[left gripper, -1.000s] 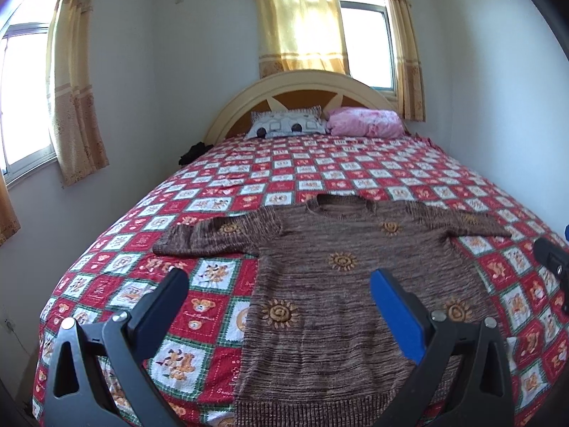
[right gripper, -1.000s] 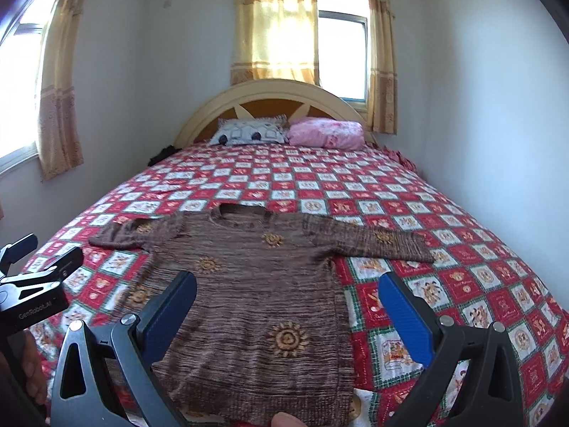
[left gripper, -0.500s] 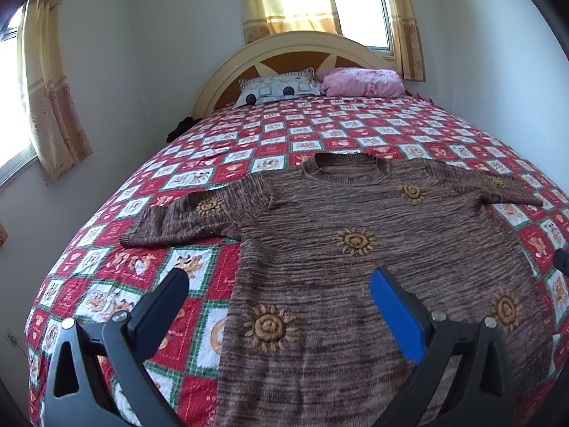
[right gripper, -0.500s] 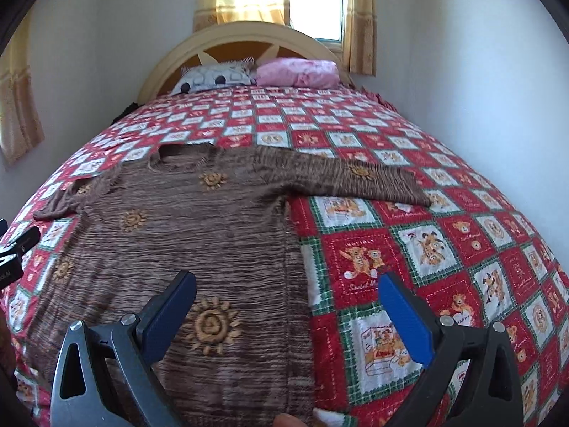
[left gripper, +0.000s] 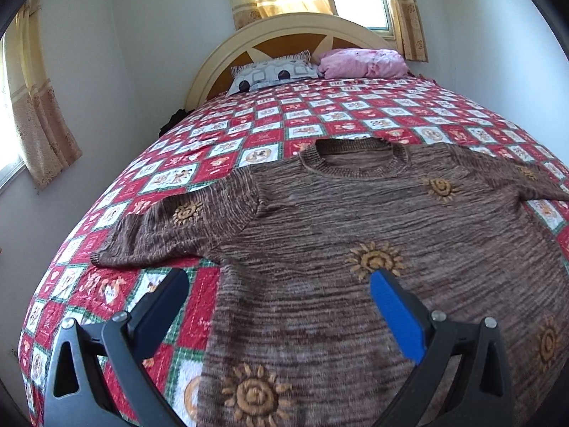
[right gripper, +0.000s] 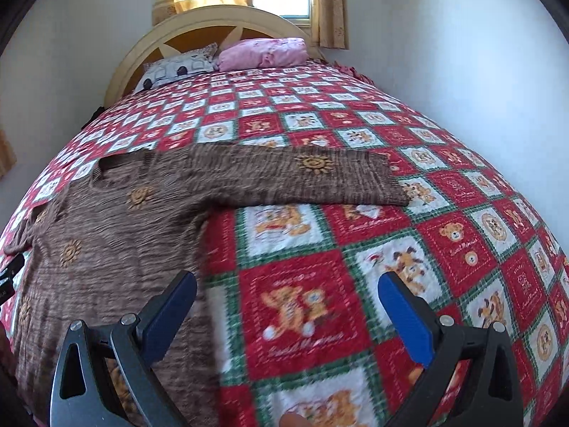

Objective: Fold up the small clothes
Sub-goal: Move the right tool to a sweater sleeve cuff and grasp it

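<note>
A brown knit sweater with orange sun motifs lies flat, front up, on the bed, both sleeves spread out. My left gripper is open and empty, low over the sweater's left side near its left sleeve. My right gripper is open and empty, low over the quilt just beside the sweater's right edge, below the right sleeve. The left gripper's tip shows at the left edge of the right wrist view.
The bed has a red, white and green patchwork quilt. A patterned pillow and a pink pillow lie at the headboard. White walls stand close on both sides; curtained windows are behind and to the left.
Both grippers have moved forward and down toward the bed. The left now hangs over the sweater's left side, the right over the quilt by its right edge. Both stay open.
</note>
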`<state>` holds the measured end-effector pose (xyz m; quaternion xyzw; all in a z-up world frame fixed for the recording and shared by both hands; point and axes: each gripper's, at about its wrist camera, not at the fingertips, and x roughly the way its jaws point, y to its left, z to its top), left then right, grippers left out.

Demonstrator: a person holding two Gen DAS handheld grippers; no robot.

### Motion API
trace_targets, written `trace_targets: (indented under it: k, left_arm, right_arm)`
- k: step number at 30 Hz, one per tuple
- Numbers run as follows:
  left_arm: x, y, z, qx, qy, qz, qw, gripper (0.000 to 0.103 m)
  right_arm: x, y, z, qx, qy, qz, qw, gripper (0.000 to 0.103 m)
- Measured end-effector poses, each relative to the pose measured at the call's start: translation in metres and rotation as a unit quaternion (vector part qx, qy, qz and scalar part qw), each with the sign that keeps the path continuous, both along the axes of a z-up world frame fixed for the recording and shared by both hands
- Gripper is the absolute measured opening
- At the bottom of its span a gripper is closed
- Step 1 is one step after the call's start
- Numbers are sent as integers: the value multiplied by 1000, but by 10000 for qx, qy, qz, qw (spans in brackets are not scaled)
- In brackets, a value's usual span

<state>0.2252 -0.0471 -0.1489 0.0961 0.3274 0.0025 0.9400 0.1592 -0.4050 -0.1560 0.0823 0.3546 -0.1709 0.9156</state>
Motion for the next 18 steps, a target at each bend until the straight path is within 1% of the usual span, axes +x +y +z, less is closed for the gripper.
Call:
trace_targets:
  k: [2, 6, 9, 11, 12, 14, 16, 18]
  left_arm:
    - [11, 2, -4, -23, 66, 51, 10000, 103]
    - [29, 6, -15, -115, 181, 135, 9997, 103]
    - [36, 7, -25, -208, 332, 167, 9991, 103]
    - [39, 7, -31, -257, 430, 156, 9986, 103]
    - [40, 7, -32, -273, 479, 159, 9984, 103]
    - [41, 8, -33, -337, 499, 150, 9981, 103]
    - [43, 8, -35, -388, 547, 149, 9976, 103]
    - [45, 8, -38, -430, 645, 132, 9969, 103]
  right_arm:
    - [7, -19, -2, 141, -13, -111, 9998, 102]
    - [22, -69, -8, 584, -17, -549, 9968, 102]
    - [34, -99, -15, 748, 44, -825, 9938, 101]
    - [40, -114, -20, 838, 74, -955, 9919, 95]
    - [45, -125, -24, 964, 96, -1027, 9900, 93]
    - [52, -142, -30, 1163, 141, -1170, 9862, 85]
    - [58, -155, -36, 1319, 158, -1284, 9828, 82]
    - [66, -161, -37, 1284, 161, -1331, 9826, 82]
